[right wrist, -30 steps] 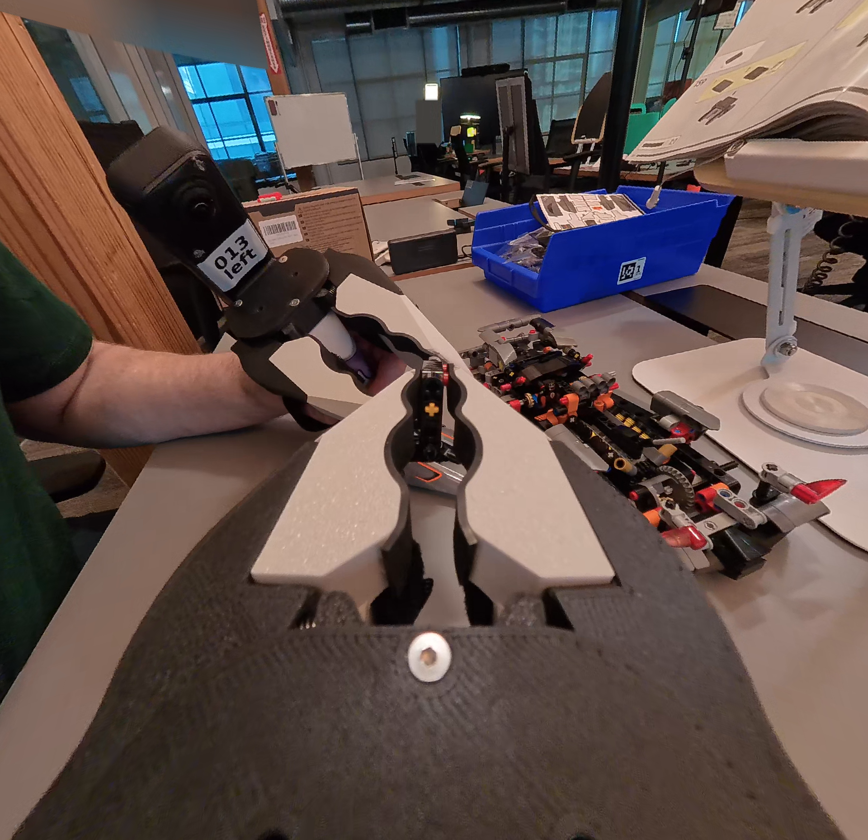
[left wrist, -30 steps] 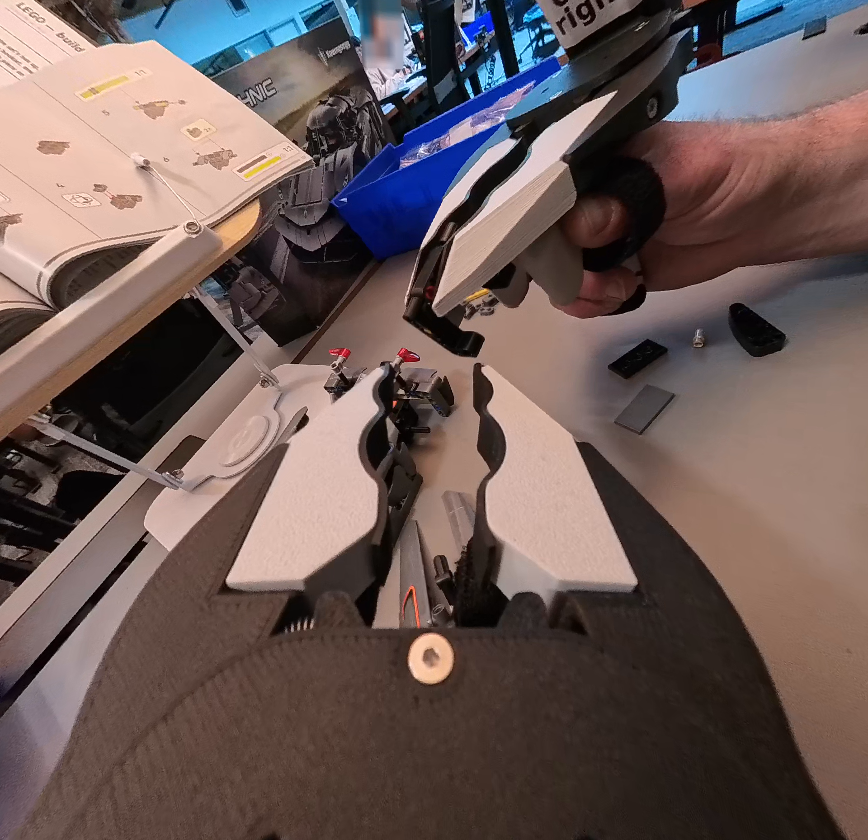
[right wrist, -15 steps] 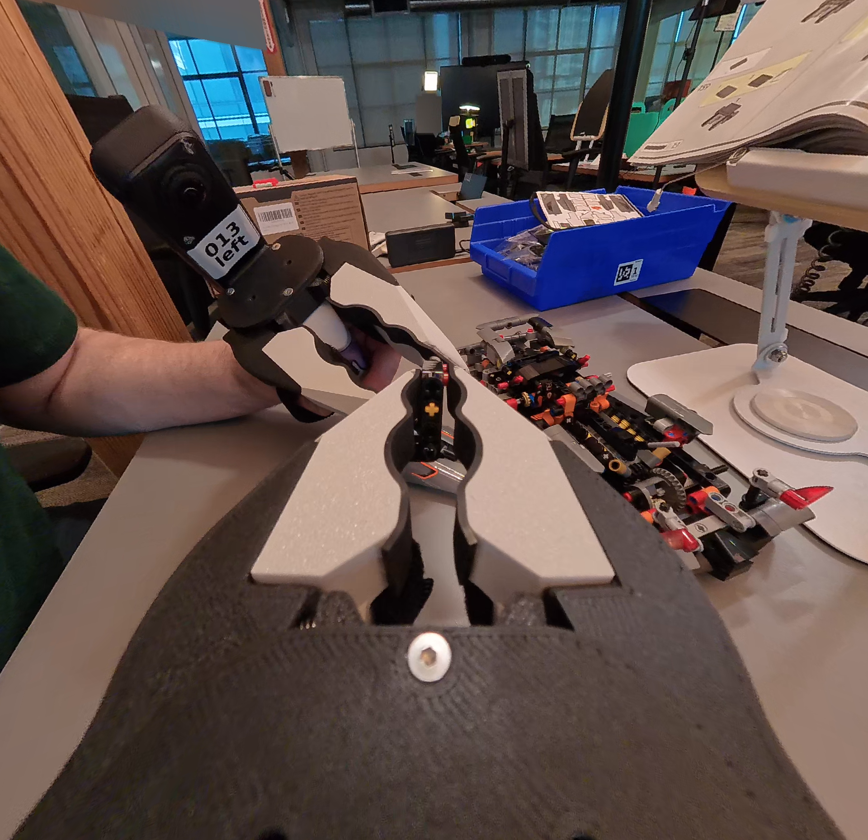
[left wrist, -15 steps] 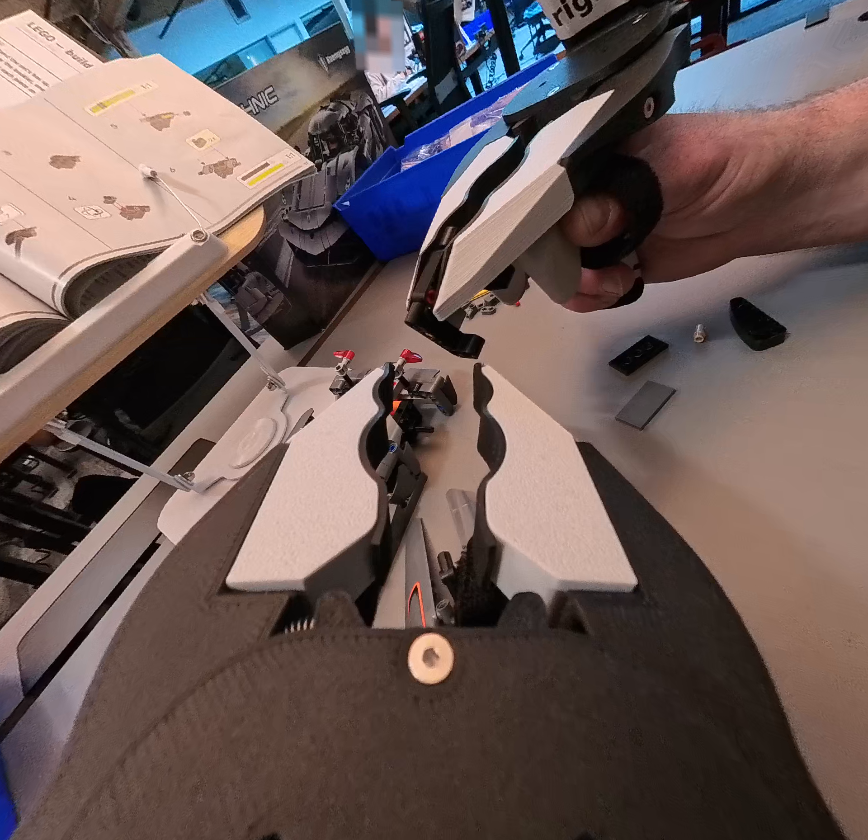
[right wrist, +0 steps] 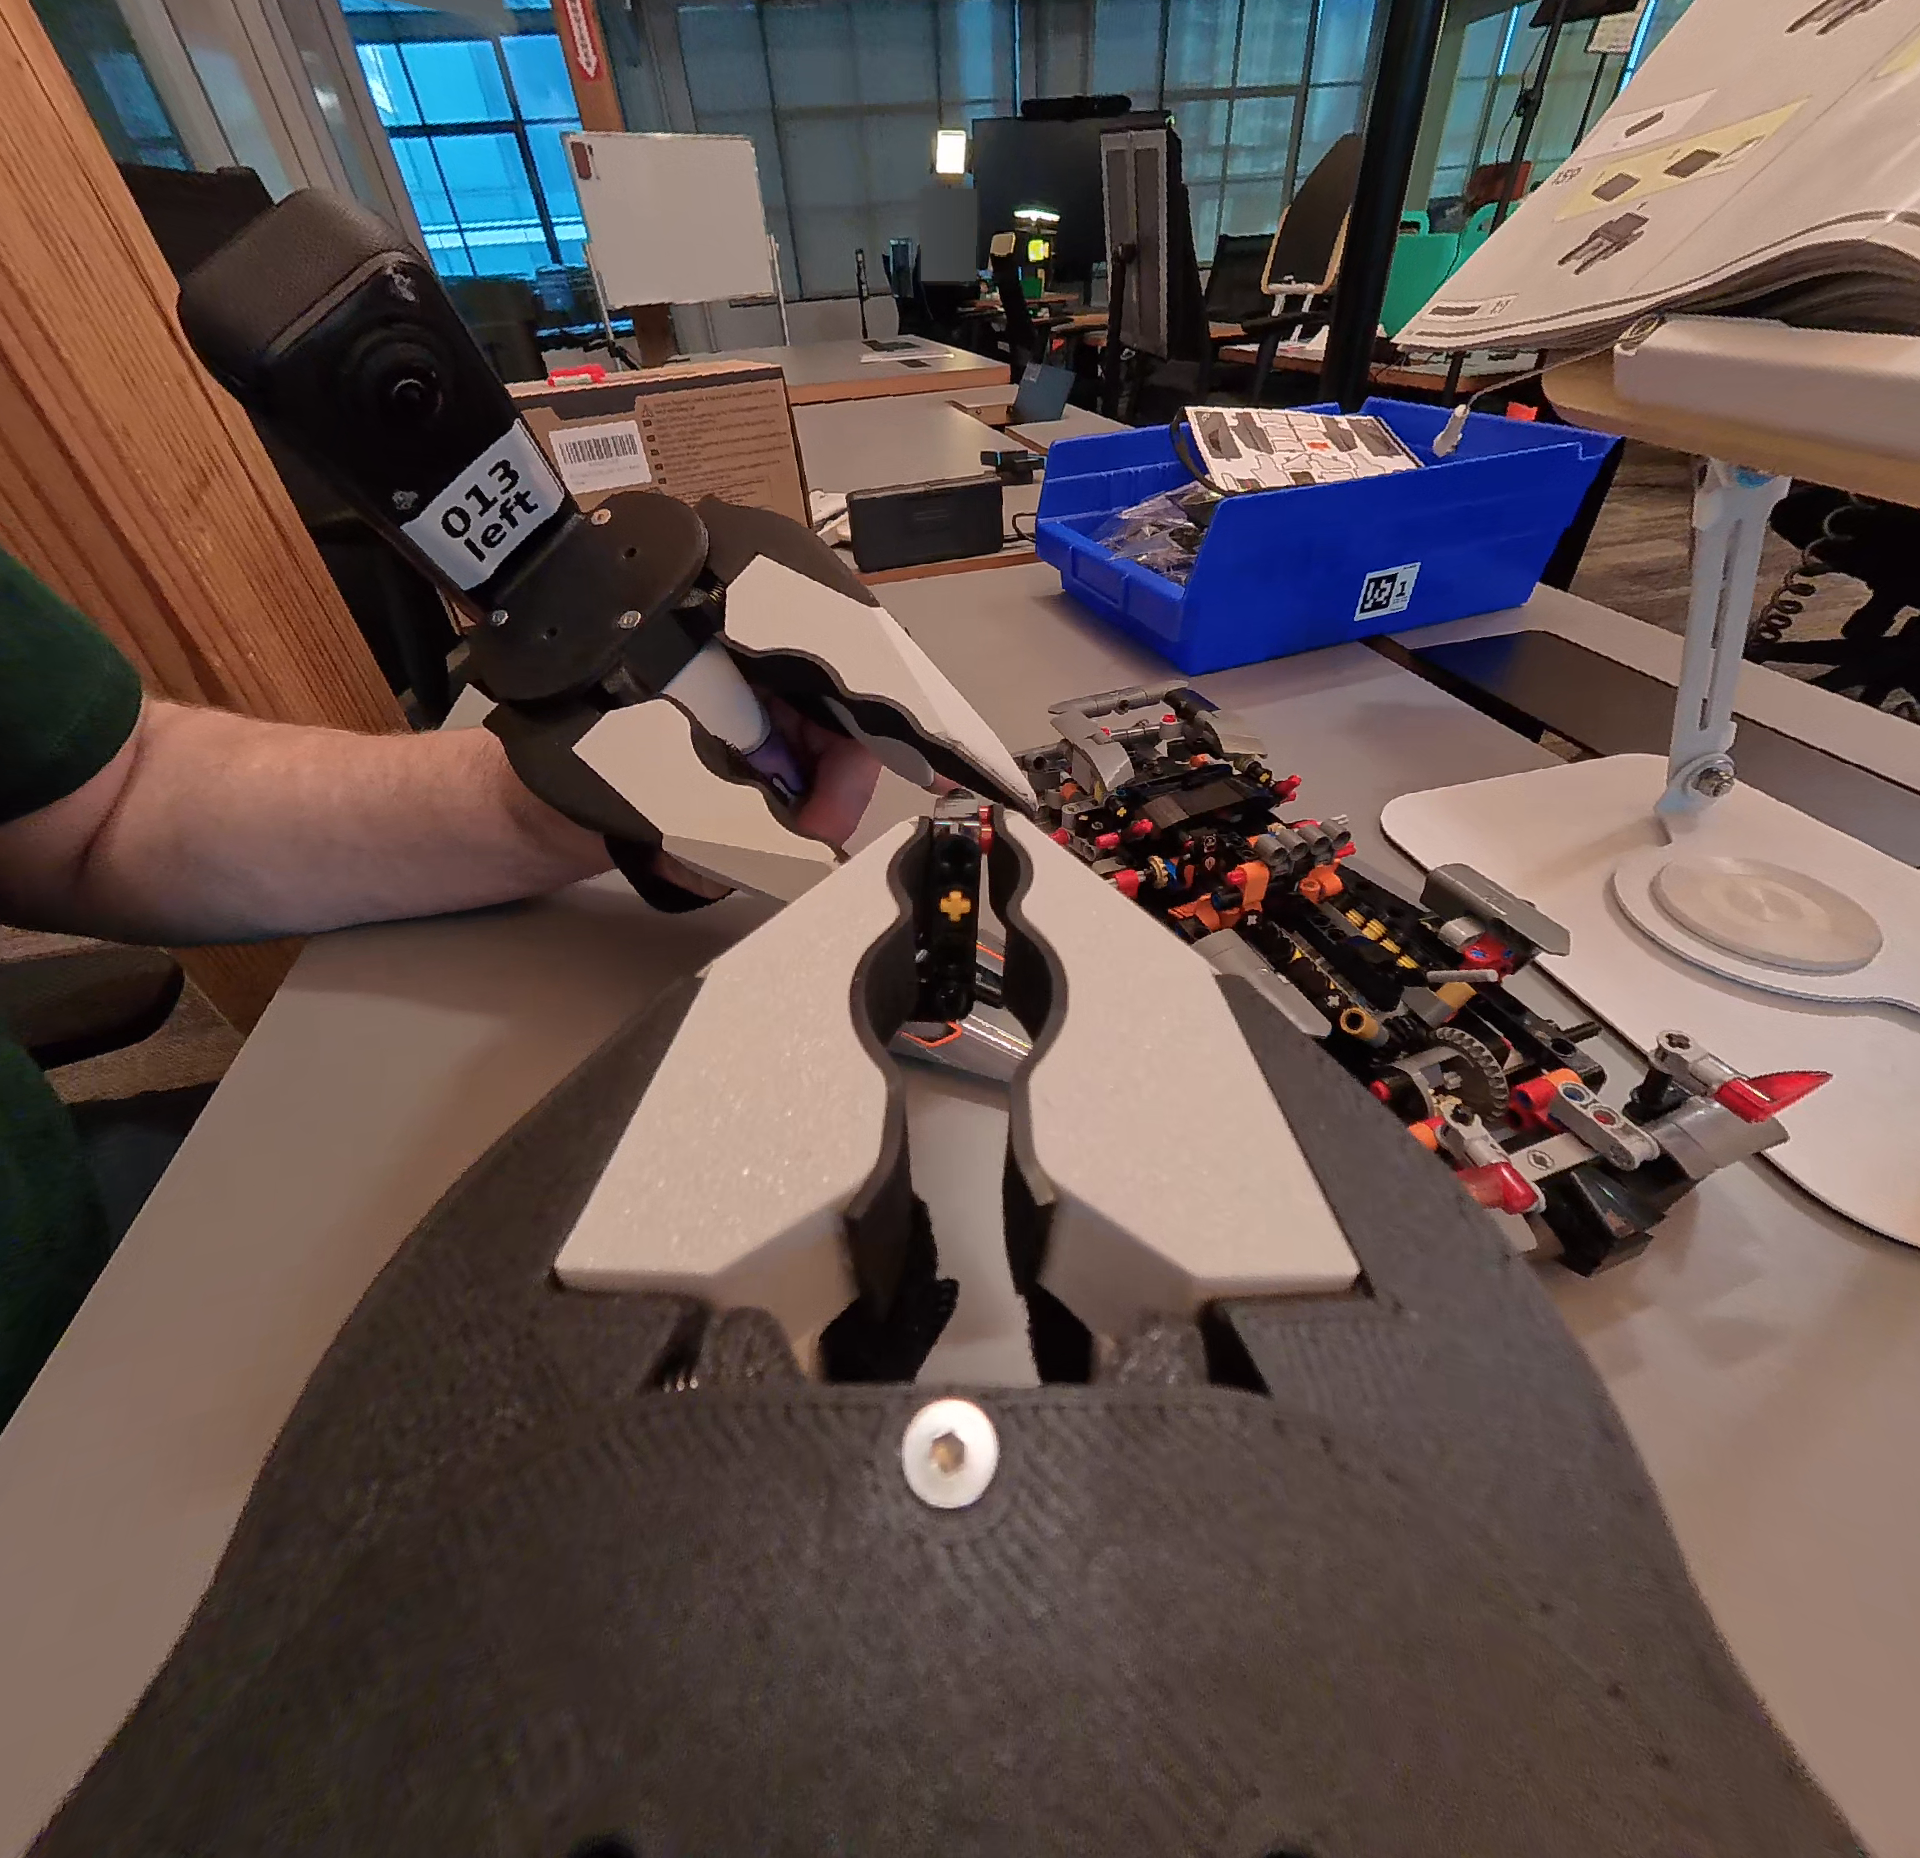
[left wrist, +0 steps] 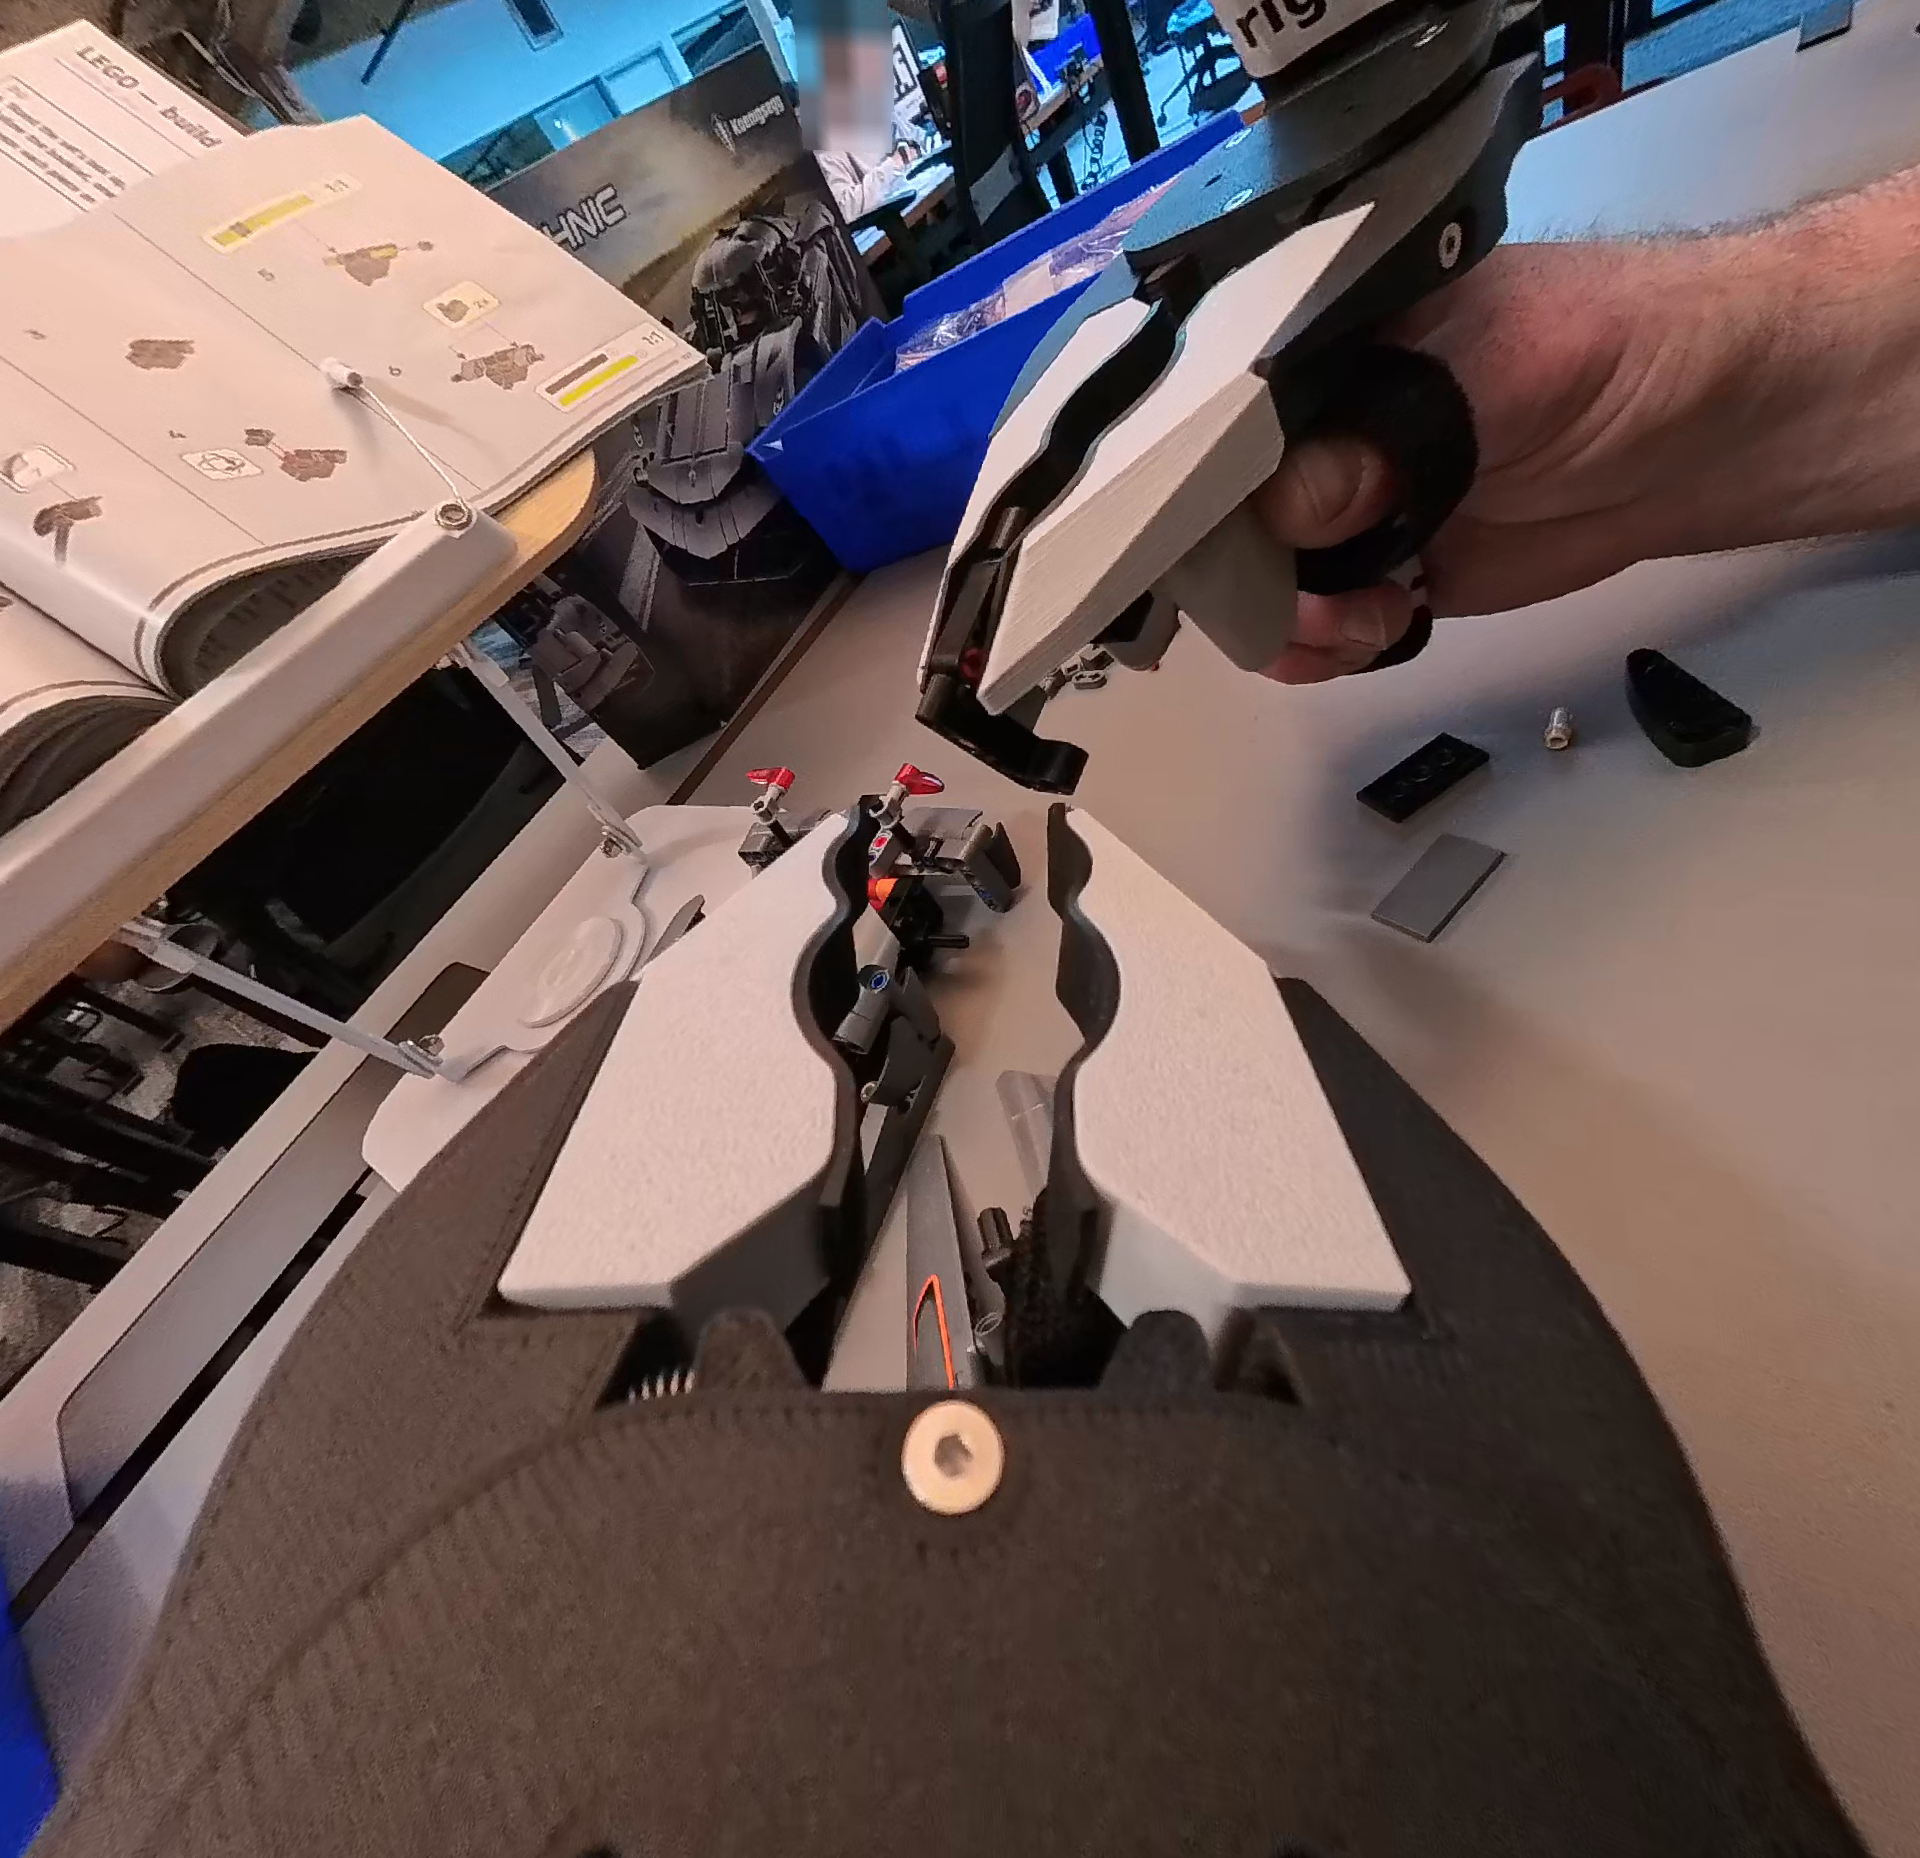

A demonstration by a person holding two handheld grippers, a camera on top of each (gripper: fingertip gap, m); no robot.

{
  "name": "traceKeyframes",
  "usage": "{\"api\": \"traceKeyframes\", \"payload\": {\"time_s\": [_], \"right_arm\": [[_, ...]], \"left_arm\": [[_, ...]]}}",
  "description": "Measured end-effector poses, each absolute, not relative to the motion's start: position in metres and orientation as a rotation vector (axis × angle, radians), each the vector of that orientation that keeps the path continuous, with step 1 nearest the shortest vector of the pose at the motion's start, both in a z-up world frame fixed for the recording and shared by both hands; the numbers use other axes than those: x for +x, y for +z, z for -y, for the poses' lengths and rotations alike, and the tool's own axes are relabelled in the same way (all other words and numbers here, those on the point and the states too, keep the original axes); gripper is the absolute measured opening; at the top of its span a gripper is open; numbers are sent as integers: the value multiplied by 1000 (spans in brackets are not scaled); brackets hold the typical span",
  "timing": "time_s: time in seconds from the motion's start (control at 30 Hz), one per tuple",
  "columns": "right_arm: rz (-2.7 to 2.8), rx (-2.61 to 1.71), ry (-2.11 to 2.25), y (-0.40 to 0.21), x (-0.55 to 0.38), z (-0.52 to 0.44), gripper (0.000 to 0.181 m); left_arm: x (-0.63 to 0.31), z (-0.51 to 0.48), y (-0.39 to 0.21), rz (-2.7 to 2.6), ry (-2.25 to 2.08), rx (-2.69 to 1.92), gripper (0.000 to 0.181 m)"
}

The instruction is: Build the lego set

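The right gripper (right wrist: 954, 832) is clamped on a black beam (right wrist: 951, 920), holding it upright just above the table (right wrist: 395, 1060). The left gripper (left wrist: 951, 826) has its jaws spread apart over the near end of the car chassis (right wrist: 1351, 935), which lies lengthwise between and ahead of its fingers (left wrist: 707, 1060). Seen from the left gripper, the right one hangs just above and beyond its tips. Off to its right lie a black plate (left wrist: 1421, 775), a grey tile (left wrist: 1438, 886) and a black wedge (left wrist: 1685, 709). A blue bin (right wrist: 1309, 551) sits beyond the chassis.

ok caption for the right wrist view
Right hand-held gripper shut on a black lego beam beside the lego car chassis.
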State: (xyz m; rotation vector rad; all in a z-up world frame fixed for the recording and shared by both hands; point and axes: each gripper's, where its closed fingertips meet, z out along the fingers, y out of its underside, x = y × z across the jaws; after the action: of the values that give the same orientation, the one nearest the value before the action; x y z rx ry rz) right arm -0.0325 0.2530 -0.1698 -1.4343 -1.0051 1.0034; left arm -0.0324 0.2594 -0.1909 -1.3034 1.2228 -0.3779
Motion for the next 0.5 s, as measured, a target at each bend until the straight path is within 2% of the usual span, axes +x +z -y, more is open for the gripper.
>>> {"api": "traceKeyframes", "payload": {"time_s": [0.5], "right_arm": [[1043,-1444,957,-175,-34,-253,7]], "left_arm": [[-37,-262,-191,-1218,-358,-1311,31]]}}
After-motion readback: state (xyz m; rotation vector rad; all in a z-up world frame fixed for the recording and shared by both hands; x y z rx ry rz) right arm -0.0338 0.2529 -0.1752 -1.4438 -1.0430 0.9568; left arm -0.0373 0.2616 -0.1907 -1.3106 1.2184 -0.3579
